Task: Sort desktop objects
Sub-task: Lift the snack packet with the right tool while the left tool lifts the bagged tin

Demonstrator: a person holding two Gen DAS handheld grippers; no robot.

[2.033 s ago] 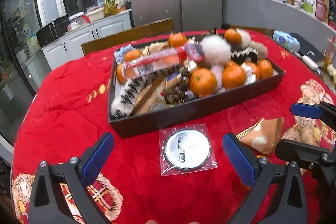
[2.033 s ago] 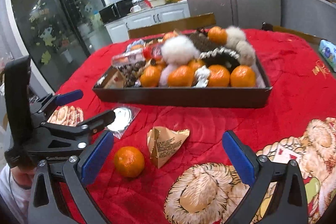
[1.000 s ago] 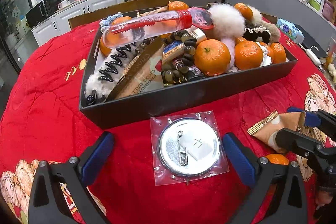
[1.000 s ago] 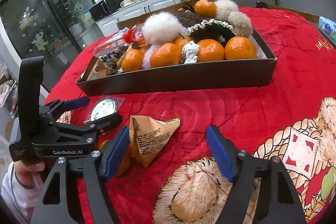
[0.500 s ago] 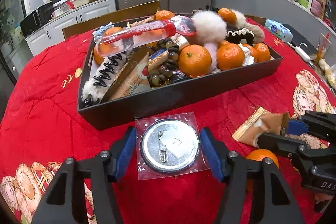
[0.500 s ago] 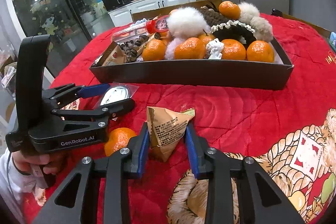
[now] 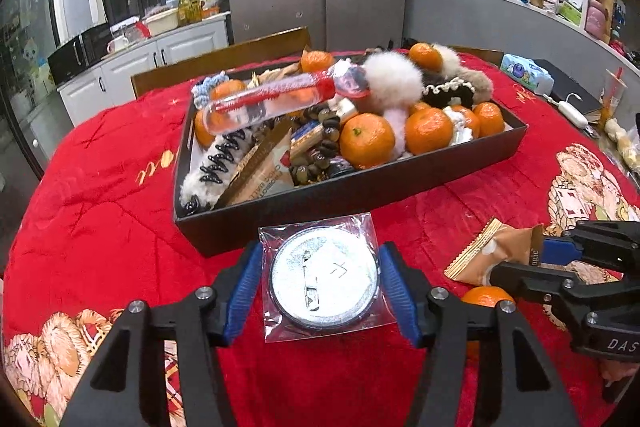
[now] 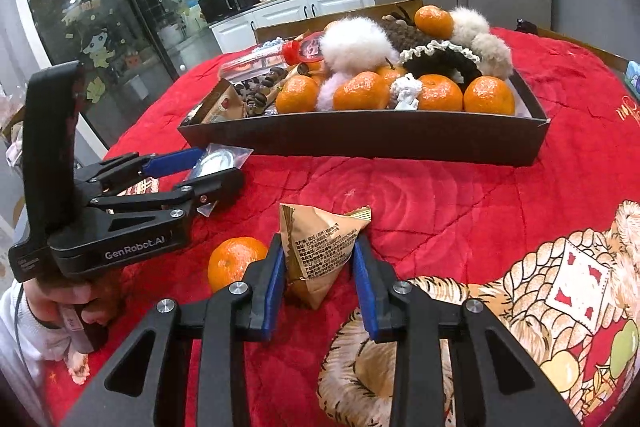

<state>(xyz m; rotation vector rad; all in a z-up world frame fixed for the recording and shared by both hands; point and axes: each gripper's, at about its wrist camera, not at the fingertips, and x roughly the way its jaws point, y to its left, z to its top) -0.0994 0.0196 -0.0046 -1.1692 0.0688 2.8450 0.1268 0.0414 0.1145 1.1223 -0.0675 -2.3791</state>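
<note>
A round silver pin badge in a clear bag (image 7: 324,279) sits between the blue pads of my left gripper (image 7: 320,253), whose jaws are closing and press on the bag's two sides, just in front of the black tray (image 7: 360,195). My right gripper (image 8: 318,247) is shut on a tan triangular snack packet (image 8: 324,231) standing on the red cloth. A loose tangerine (image 8: 234,261) lies just left of the right gripper. The right wrist view shows the left gripper (image 8: 218,167) holding the badge near the tray's front-left corner.
The tray (image 8: 360,143) is packed with tangerines, fluffy pom-poms, hair clips, a clear red-capped tube (image 7: 268,103), beads and snack packets. A hand (image 8: 68,299) holds the left gripper's handle. A blue tissue pack (image 7: 526,73) and a white cable lie at the far right.
Both grippers have narrowed from open: the left onto the bagged badge, the right onto the snack packet. The left gripper has drawn back and up a little from the tray.
</note>
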